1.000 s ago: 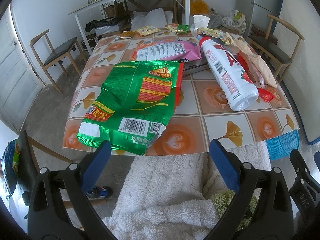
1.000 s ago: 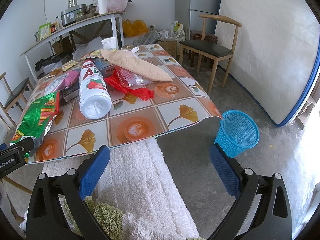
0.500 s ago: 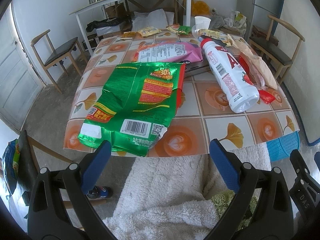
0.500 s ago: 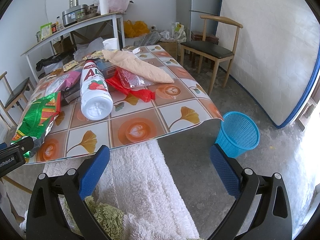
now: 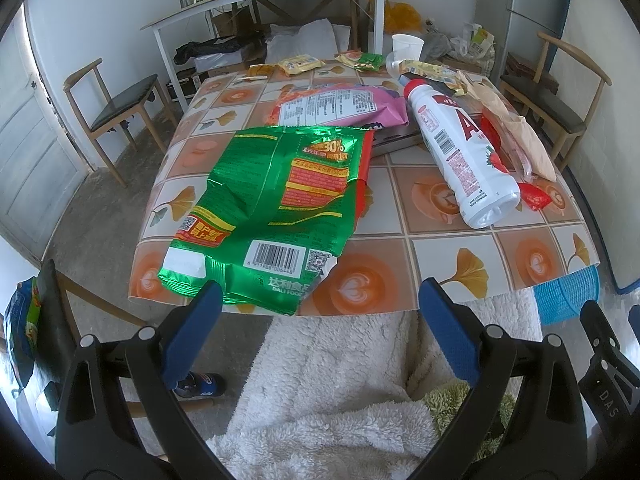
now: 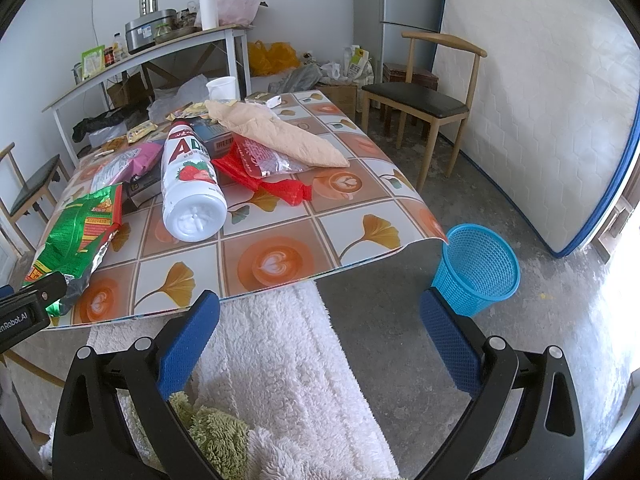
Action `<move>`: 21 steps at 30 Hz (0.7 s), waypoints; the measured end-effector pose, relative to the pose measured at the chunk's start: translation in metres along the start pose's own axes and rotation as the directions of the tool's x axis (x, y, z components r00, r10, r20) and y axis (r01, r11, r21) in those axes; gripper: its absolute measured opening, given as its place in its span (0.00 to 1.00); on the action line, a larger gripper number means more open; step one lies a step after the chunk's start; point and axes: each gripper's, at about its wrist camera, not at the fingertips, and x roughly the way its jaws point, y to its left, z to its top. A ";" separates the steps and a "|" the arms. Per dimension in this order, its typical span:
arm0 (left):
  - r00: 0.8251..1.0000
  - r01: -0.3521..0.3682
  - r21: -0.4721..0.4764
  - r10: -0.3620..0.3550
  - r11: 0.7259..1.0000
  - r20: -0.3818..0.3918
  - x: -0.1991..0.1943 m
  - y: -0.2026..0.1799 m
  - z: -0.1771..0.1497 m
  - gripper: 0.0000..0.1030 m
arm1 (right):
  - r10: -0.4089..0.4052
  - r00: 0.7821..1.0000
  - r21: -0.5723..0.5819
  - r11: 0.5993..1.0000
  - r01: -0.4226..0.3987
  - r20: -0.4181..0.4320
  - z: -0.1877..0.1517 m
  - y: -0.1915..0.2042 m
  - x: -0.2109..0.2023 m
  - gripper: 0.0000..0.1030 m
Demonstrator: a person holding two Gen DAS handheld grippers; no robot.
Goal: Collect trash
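Note:
A big green snack bag point(image 5: 272, 208) lies at the near edge of the tiled table point(image 5: 452, 256); its left end shows in the right wrist view as the green snack bag point(image 6: 76, 236). My left gripper point(image 5: 316, 300) hangs open just short of that bag's near edge, holding nothing. A white bottle point(image 5: 460, 152) lies on its side to the right, seen end-on as the white bottle point(image 6: 190, 188). A pink bag point(image 5: 340, 104), red wrapper point(image 6: 260, 180) and tan bag point(image 6: 280, 136) lie behind. My right gripper point(image 6: 320, 312) is open before the table's corner. A blue mesh basket point(image 6: 478, 268) stands on the floor.
A person's white fleece sleeve point(image 5: 332, 380) fills the foreground below both grippers. Wooden chairs stand left point(image 5: 116, 104) and right point(image 6: 420, 96) of the table. A white side table point(image 5: 272, 4) with jars and a paper cup point(image 5: 407, 46) lie beyond. A mattress point(image 6: 540, 100) leans on the right wall.
Both grippers have crept slightly closer to the table; the left one now sits nearer the green bag's edge. Nothing on the table has moved.

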 end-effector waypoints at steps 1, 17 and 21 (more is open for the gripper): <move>1.000 0.000 0.001 0.000 1.000 0.000 0.000 -0.001 0.000 0.92 | 0.000 1.000 0.000 1.000 0.000 0.000 0.000 0.001 0.000 0.95; 1.000 0.000 0.000 0.000 1.000 0.002 -0.001 0.000 0.000 0.92 | 0.001 1.000 0.001 1.000 -0.001 0.000 -0.001 0.002 -0.001 0.95; 1.000 -0.001 0.000 0.001 1.000 0.005 -0.001 0.000 0.000 0.92 | 0.001 1.000 0.002 1.000 -0.001 -0.001 0.000 0.001 -0.002 0.95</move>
